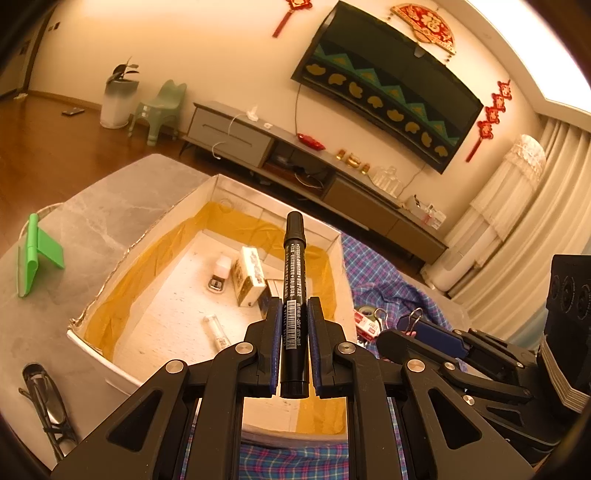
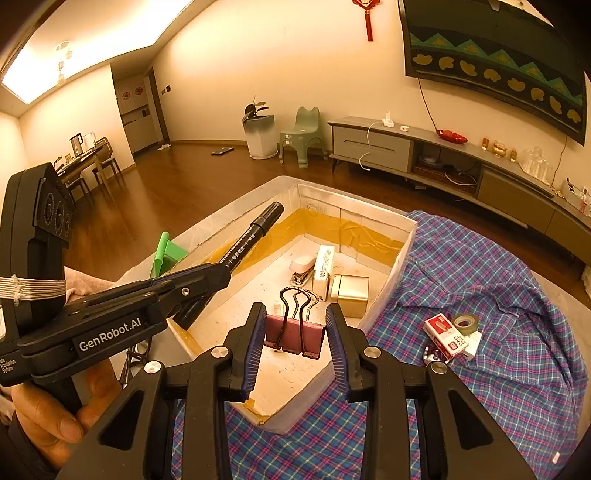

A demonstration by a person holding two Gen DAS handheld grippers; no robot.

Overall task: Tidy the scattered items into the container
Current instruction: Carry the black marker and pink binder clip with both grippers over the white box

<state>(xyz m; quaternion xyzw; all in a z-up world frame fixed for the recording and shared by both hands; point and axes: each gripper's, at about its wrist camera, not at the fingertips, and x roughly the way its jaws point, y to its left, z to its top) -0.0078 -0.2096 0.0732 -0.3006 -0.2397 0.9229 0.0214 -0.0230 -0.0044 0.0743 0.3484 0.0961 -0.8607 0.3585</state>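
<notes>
Your left gripper [image 1: 294,325], jaws clamped on the black marker pen [image 1: 294,295], and right gripper [image 2: 295,334], jaws pinching the pink binder clip [image 2: 294,332], both hover over the white yellow-lined box [image 2: 402,236], positioned for dropping.

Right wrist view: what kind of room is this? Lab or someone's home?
A home living room, most likely. A wall-mounted TV hangs over a long low media console, red knot decorations hang on the wall, and a dining table with chairs stands further back on the wood floor.
</notes>
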